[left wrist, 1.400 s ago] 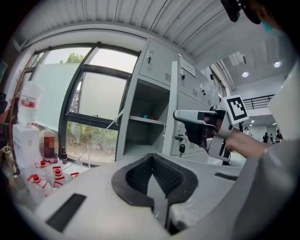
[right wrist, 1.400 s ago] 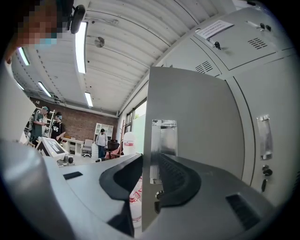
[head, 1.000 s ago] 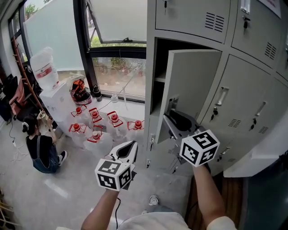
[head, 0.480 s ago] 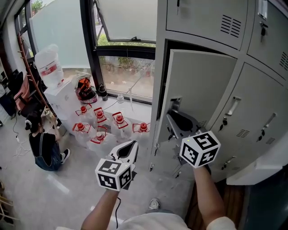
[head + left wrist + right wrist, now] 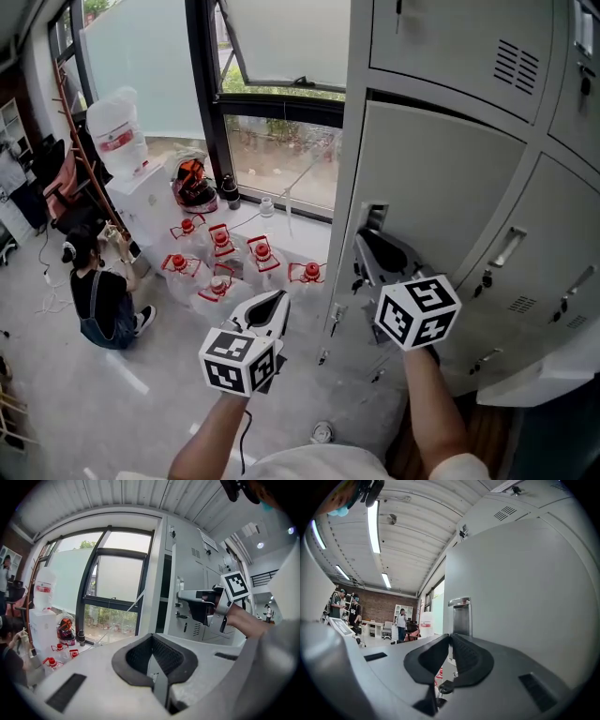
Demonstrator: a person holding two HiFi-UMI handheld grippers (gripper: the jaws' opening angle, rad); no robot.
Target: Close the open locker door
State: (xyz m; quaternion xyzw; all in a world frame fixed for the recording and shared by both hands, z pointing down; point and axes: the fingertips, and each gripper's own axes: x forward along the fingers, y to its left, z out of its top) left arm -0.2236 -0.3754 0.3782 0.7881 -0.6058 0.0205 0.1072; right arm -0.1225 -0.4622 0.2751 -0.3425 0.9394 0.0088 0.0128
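Note:
The grey locker door point(image 5: 441, 178) stands almost flush with its frame, a thin dark gap along its top. My right gripper point(image 5: 367, 242) points level at the chrome door handle point(image 5: 374, 217). In the right gripper view its jaws have just been closing, and the right gripper point(image 5: 451, 636) pinches the lower edge of the door handle point(image 5: 461, 616). A small key point(image 5: 445, 686) hangs below the tips. My left gripper point(image 5: 278, 296) floats shut and empty left of the lockers, away from the door. Its own view shows the left gripper point(image 5: 151, 635) with tips together and the right gripper point(image 5: 180, 594) at the door.
Neighbouring shut lockers point(image 5: 525, 244) stand to the right and above. Several red-capped water bottles point(image 5: 220, 258) sit on the floor under the window point(image 5: 281, 141). A person point(image 5: 98, 291) crouches at the left by a water dispenser point(image 5: 117, 141).
The door has swung from half open to nearly shut, with the right gripper staying at its handle. Both grippers shifted level with the door; the left one stayed shut.

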